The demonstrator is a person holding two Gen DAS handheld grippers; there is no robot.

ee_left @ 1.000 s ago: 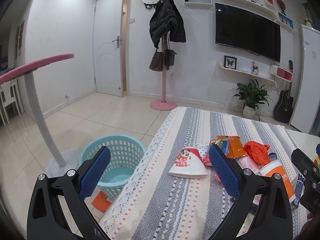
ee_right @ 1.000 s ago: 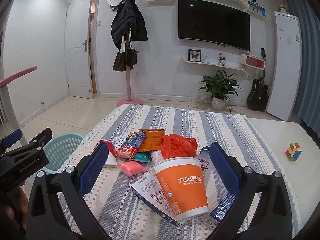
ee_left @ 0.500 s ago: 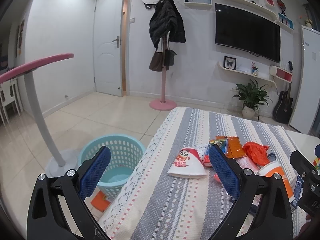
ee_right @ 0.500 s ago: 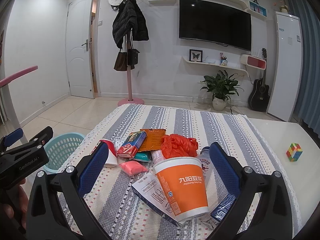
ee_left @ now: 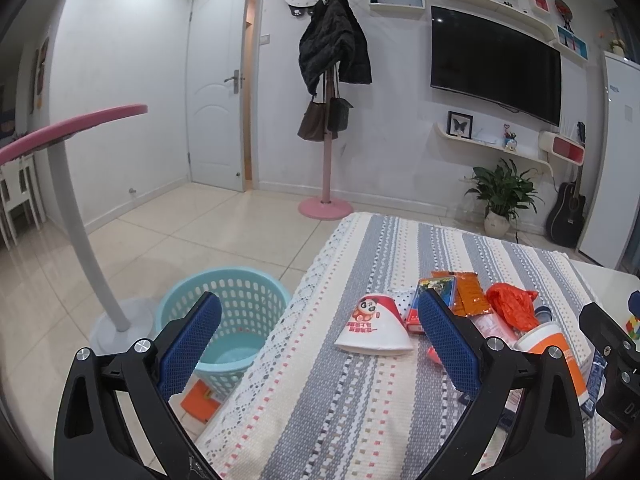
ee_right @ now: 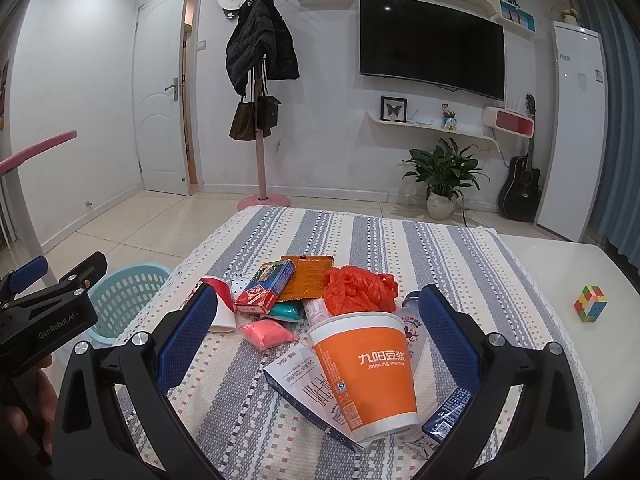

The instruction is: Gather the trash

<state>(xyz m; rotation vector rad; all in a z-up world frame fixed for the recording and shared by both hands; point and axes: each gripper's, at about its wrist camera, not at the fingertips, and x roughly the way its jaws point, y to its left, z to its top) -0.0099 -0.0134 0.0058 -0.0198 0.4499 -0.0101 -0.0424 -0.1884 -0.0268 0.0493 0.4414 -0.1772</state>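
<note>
The right gripper (ee_right: pixel 316 334) is spread wide and holds nothing; one orange cup (ee_right: pixel 366 372) stands between its two blue pads (ee_right: pixel 182 340), touching neither. The left gripper (ee_left: pixel 316 344) is also wide and empty, its left finger over the one teal basket (ee_left: pixel 224 320) on the floor and its right finger over the striped cloth (ee_left: pixel 320 400).

From the right wrist view, the trash sits in one heap on the cloth. At 7 o'clock of the cup lies a white leaflet (ee_right: pixel 308 384), with one blue box (ee_right: pixel 448 408) at 4 o'clock. At 12 o'clock is one red bag (ee_right: pixel 356 290). At 10 o'clock lie one pink packet (ee_right: pixel 266 332), one teal packet (ee_right: pixel 286 312), one card box (ee_right: pixel 266 286) and one orange sachet (ee_right: pixel 308 276). One red-and-white cup (ee_right: pixel 222 304) lies on its side at 9 o'clock. One colour cube (ee_right: pixel 590 303) sits well apart at 3 o'clock on the bare table (ee_right: pixel 580 264).
</note>
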